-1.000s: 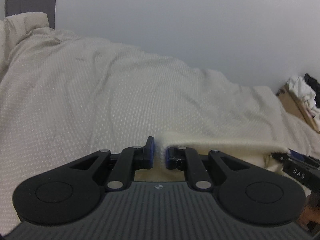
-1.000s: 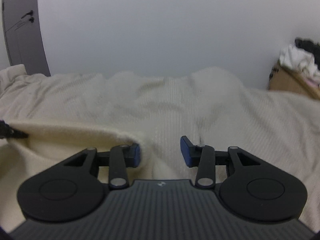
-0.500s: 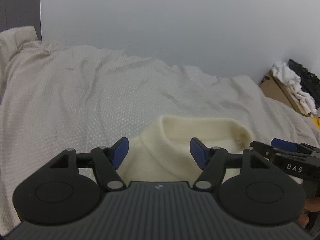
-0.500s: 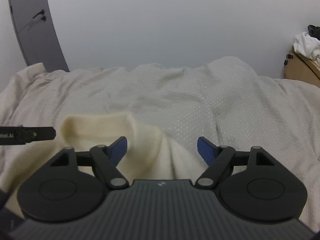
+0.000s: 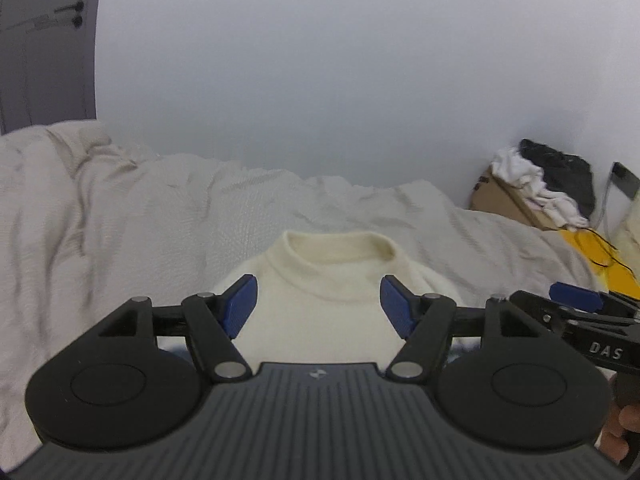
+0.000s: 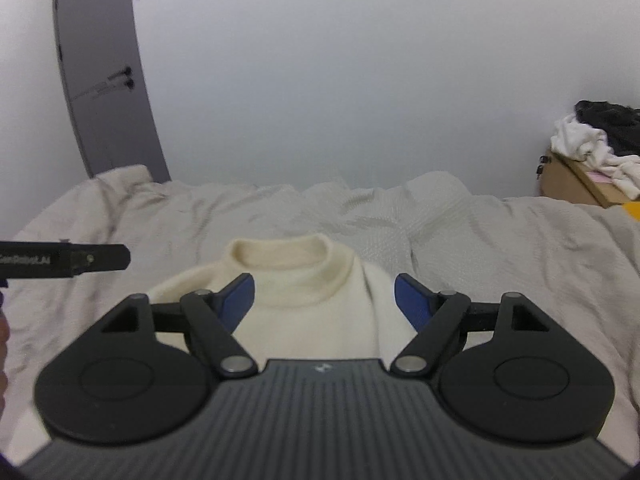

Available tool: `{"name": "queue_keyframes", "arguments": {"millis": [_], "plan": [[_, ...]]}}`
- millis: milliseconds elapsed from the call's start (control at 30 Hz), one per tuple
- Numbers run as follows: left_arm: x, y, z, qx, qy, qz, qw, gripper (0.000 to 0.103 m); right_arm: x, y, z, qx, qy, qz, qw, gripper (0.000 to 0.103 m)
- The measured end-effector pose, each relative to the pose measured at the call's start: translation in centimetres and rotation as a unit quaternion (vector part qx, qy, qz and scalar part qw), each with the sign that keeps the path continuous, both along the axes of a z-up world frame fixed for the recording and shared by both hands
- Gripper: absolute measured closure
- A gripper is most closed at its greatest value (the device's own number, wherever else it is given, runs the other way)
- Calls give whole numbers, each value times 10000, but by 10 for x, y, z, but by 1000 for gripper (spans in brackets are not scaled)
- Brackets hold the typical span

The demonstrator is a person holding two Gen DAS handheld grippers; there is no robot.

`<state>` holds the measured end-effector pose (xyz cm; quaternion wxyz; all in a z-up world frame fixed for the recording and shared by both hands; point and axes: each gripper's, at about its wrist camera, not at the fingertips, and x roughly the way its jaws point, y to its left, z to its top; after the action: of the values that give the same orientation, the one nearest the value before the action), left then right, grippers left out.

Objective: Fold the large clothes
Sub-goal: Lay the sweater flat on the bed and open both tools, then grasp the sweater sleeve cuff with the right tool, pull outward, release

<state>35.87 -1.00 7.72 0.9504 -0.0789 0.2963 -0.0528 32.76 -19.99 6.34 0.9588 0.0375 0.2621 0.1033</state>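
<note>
Left wrist view: left gripper gapes wide, nothing between its pads, held above the cream sweater lying on the bed. Collar points away toward the wall; long axis runs near-to-far. Risk: soft knit may bunch if only one layer gets pinched.

Right wrist view: right gripper likewise spread and empty over the sweater. Rumpled bedding could skew the fold.

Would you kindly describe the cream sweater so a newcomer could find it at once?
Start at the wide bed with the rumpled pale bedspread against the white wall. Near its front edge lies the cream sweater, collar toward the wall. Its smooth, warmer-toned knit and raised round collar distinguish it from the greyish dotted bedding.
</note>
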Motion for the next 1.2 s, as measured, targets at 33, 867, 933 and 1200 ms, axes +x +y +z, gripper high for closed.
{"name": "queue_keyframes", "arguments": {"millis": [33, 867, 933, 1200], "plan": [[-20, -2, 8, 7, -69, 7, 10000, 30, -18, -2, 6, 53, -34, -5, 10000, 24], [-335, -45, -9, -24, -290, -439, 9986, 30, -311, -36, -14, 146, -417, -81, 9990, 24], [-341, -49, -24, -107, -223, -490, 9985, 30, -313, -45, -27, 294, -294, -227, 9989, 24], [-328, -63, -82, -129, -35, -450, 9989, 30, -301, -84, -79, 726, 537, -1175, 9890, 24]]}}
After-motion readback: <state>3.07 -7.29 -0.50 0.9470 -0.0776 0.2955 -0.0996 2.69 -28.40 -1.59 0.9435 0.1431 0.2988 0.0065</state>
